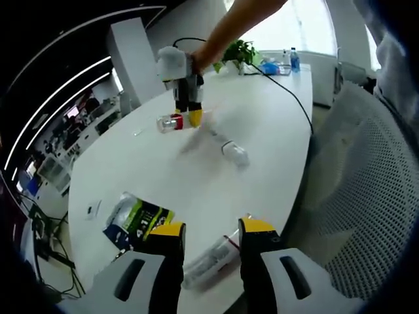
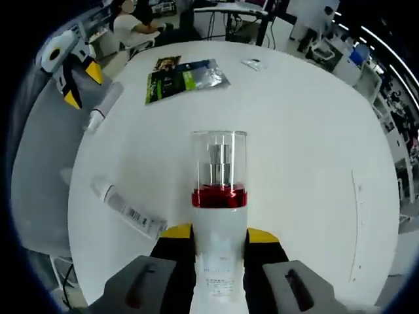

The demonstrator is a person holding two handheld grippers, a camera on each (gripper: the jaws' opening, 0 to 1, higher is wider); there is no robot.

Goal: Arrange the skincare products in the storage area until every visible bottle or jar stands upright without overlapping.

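White round table [image 2: 314, 163] is the landmark. Right gripper [image 2: 219, 237] has its yellow-tipped jaws closed against the sides of a white pump bottle [image 2: 219, 216]; the bottle lies flat on the table, pointing away from the gripper, with a red band and a clear cap showing a metal pump inside. Small grey print on the bottle body is too blurred to read. In the left gripper view the same bottle [image 1: 171, 122] lies sideways towards the table's far side under the right gripper [image 1: 188, 112]. Left gripper [image 1: 211, 235] sits at the table's near edge, jaws a bottle-width apart on either side of a clear tube [image 1: 209, 258] lying flat there; whether they touch it I cannot tell. Just beside the tube, a green-and-black sachet [image 1: 137, 219] lies flat, large white characters on it, not legible. A second clear tube with a white cap [image 1: 232, 152] lies mid-table between the two grippers, with a barcode-like label in the right gripper view [image 2: 127, 209]. A potted plant [image 1: 241, 53] and a blue-labelled bottle [image 1: 294, 60] stand at the table's far end.
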